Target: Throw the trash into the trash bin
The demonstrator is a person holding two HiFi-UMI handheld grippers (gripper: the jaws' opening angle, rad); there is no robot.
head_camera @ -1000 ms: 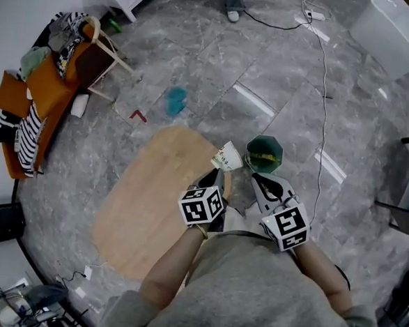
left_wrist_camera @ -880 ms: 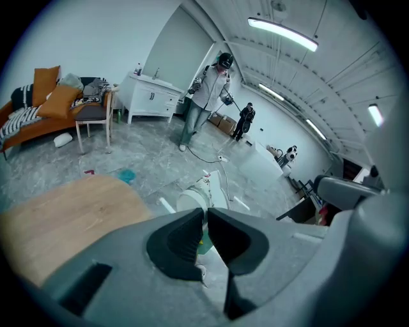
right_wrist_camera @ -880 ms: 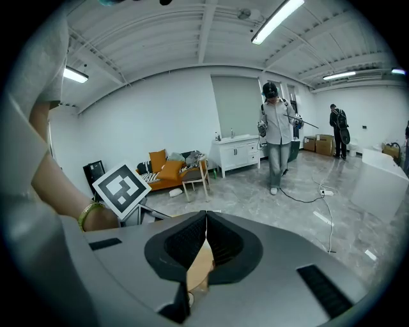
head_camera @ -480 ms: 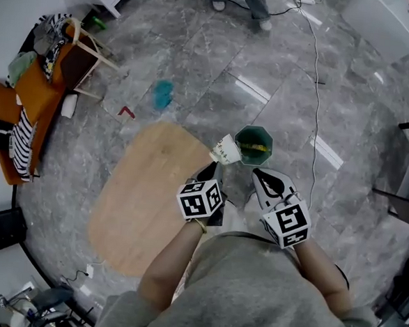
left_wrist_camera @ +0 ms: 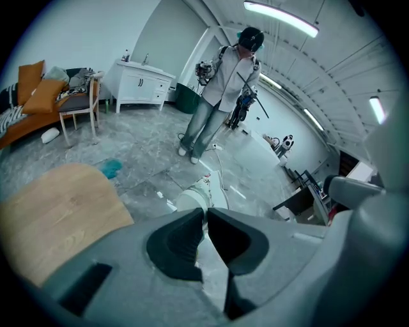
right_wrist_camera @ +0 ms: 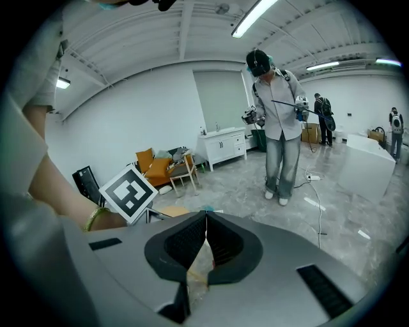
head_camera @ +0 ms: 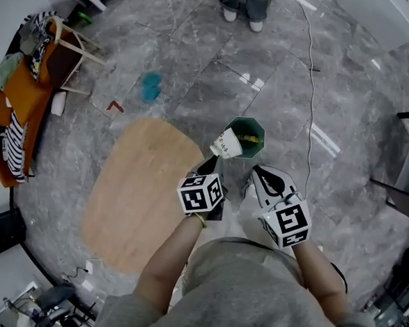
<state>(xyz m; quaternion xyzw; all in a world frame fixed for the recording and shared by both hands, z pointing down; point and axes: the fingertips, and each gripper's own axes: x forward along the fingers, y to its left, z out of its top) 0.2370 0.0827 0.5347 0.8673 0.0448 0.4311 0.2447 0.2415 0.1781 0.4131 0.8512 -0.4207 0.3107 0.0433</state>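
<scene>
Green trash bin (head_camera: 260, 144), one, stands on the grey floor just past the far right edge of the wooden desk (head_camera: 140, 190).

Head view: left claw (head_camera: 213, 163) holds the one paper cup (head_camera: 227, 143) tilted over the bin's near left rim, presumably so it tips in on release. Right claw (head_camera: 256, 173) sits just near of the bin.

Left gripper view: jaws pinch the cup's wall, cup jutting forward.

Right gripper view: jaws closed on one thin pale scrap (right_wrist_camera: 199, 268), likely next to drop.

Two claws, both loaded.
</scene>
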